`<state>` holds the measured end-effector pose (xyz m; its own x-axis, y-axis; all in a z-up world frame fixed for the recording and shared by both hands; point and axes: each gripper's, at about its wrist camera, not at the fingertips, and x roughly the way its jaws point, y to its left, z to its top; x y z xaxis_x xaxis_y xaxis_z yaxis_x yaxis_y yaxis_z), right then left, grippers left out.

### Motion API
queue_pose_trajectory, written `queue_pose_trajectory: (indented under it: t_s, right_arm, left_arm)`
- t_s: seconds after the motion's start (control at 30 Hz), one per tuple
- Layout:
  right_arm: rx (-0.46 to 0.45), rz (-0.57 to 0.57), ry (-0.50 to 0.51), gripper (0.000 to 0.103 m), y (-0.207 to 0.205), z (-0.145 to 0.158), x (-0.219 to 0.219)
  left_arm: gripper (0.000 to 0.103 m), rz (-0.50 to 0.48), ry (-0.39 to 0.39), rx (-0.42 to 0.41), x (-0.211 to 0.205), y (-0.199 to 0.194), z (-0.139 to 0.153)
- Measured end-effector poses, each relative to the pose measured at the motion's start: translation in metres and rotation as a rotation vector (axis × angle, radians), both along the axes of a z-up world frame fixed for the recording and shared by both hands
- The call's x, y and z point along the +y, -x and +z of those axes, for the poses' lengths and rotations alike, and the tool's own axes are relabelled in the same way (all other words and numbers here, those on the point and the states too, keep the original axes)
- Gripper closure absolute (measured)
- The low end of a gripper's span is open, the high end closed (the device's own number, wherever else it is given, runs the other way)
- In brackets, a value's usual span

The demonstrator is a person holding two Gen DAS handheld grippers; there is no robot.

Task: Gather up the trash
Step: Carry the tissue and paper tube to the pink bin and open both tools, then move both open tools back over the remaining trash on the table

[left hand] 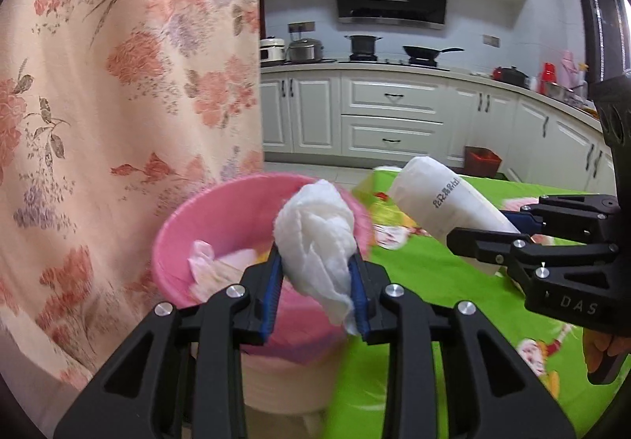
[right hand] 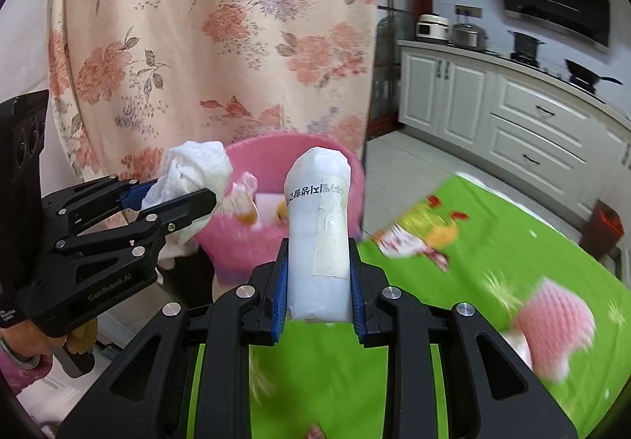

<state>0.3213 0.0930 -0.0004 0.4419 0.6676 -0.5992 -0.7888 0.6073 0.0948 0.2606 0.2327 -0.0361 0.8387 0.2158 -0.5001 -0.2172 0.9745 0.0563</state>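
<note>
My left gripper (left hand: 315, 261) is shut on a crumpled white paper towel (left hand: 315, 230) and holds it over the near rim of a pink bin (left hand: 221, 210); the towel also shows in the right wrist view (right hand: 197, 167). My right gripper (right hand: 317, 253) is shut on a white wrapped roll with printed text (right hand: 319, 218), held just in front of the pink bin (right hand: 331, 147). The roll also shows in the left wrist view (left hand: 445, 202), right of the bin. The bin holds pink and white scraps (left hand: 209, 261).
A green patterned tablecloth (left hand: 453, 301) covers the table to the right of the bin. A floral curtain (left hand: 130, 84) hangs behind the bin. A pink object (right hand: 552, 324) lies on the cloth. Kitchen cabinets (left hand: 390, 116) and a red floor bin (left hand: 481, 161) stand beyond.
</note>
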Motion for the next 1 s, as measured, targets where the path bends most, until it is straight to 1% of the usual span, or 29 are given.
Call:
queue_pose_trajectory:
  t_s: [0.2,0.43,0.47,0.53,0.57,0.6,0.7,0.73,0.83,0.9,1.0]
  right_arm:
    - [-0.004,0.043,0.000,0.076,-0.027,0.007,0.048]
    - [0.009,0.052,-0.013,0.074,-0.055,0.008,0.076]
    - [0.011,0.056,-0.018,0.072,-0.058,0.008,0.079]
    - [0.014,0.071,-0.024,0.056,-0.066,0.006,0.086]
    - [0.000,0.056,-0.014,0.042,-0.070,0.004,0.088]
    - [-0.011,0.044,-0.011,0.041,-0.071,0.004,0.088]
    - [-0.007,0.031,-0.032,0.041,-0.073,0.004,0.076]
    - [-0.010,0.024,-0.034,0.041,-0.071,0.005,0.071]
    - [-0.028,0.014,-0.030,0.041,-0.059,0.006,0.050]
    - [-0.028,-0.003,-0.024,0.040,-0.050,0.005,0.034]
    - [-0.011,-0.041,-0.028,0.036,-0.037,0.001,0.008]
  left_arm:
    - [0.072,0.058,0.026,-0.002,0.042,-0.024,0.006]
    - [0.071,0.096,0.025,-0.006,0.067,-0.045,0.006]
    - [0.068,0.101,0.027,-0.008,0.069,-0.047,0.006]
    - [0.055,0.131,0.035,-0.020,0.078,-0.049,0.006]
    - [0.042,0.149,0.039,-0.030,0.083,-0.049,0.006]
    - [0.034,0.178,0.042,-0.047,0.088,-0.047,0.007]
    - [0.026,0.223,0.062,-0.050,0.098,-0.040,0.006]
    - [0.025,0.235,0.067,-0.052,0.100,-0.037,0.006]
    - [0.016,0.255,0.077,-0.064,0.099,-0.024,0.006]
    - [0.005,0.266,0.090,-0.066,0.092,-0.014,0.005]
    - [0.005,0.265,0.137,-0.070,0.078,0.000,0.002]
